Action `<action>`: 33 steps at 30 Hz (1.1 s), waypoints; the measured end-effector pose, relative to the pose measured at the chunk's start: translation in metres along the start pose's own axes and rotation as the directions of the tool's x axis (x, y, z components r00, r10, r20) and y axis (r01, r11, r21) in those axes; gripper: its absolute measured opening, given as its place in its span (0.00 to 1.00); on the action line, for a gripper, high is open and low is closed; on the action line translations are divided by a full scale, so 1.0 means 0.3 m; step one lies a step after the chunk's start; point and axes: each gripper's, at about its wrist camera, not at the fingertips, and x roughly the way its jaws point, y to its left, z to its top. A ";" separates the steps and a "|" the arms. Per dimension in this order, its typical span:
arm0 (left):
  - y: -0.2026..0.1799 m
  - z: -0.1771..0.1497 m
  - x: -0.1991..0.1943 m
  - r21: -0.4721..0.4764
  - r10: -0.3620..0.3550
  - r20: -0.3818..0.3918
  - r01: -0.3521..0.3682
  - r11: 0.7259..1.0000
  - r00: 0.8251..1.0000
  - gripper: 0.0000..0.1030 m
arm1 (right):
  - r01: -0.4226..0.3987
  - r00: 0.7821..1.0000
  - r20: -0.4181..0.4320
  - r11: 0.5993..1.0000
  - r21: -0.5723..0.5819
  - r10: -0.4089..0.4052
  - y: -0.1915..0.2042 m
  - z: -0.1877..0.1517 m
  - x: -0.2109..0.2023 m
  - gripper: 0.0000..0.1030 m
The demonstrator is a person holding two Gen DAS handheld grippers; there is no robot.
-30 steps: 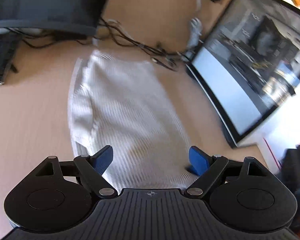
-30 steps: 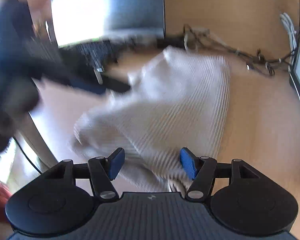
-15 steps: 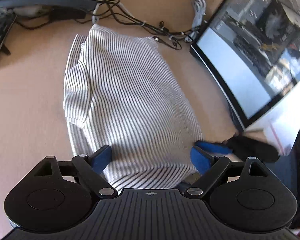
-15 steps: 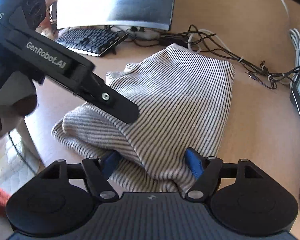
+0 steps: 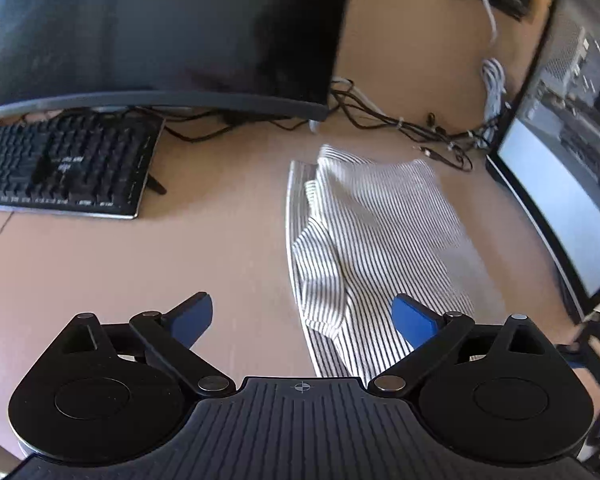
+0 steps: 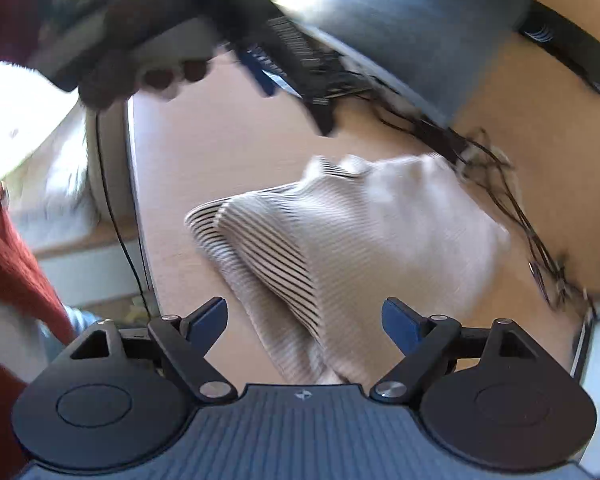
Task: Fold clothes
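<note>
a pale wooden tabletop [image 5: 220, 240] carries everything; a striped garment [image 5: 380, 240] lies folded on it, right of middle in the left wrist view, blurred at its far edge; a black keyboard [image 5: 60, 168] rests to the left, propped on a small foot; behind it a dark monitor [image 5: 160, 32] stands; a tangle of dark cables [image 5: 400, 128] runs along the back, just beyond the garment; a second monitor [image 5: 560, 160], lit, stands at the right edge.
</note>
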 end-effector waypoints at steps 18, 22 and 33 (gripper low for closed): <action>-0.019 -0.123 -0.031 0.335 -0.157 -0.065 0.170 0.927 0.985 1.00 | -0.230 0.954 0.033 0.659 0.716 0.297 -0.326 -0.024 0.143 0.64; -0.092 -0.172 -0.026 0.505 -0.199 -0.091 0.218 0.835 0.976 1.00 | -0.245 0.944 0.046 0.600 0.761 0.327 -0.348 -0.039 0.154 0.64; -0.176 -0.198 0.055 0.645 -0.318 -0.184 0.359 0.675 0.930 1.00 | -0.216 0.952 0.018 0.629 0.747 0.305 -0.332 -0.024 0.161 0.64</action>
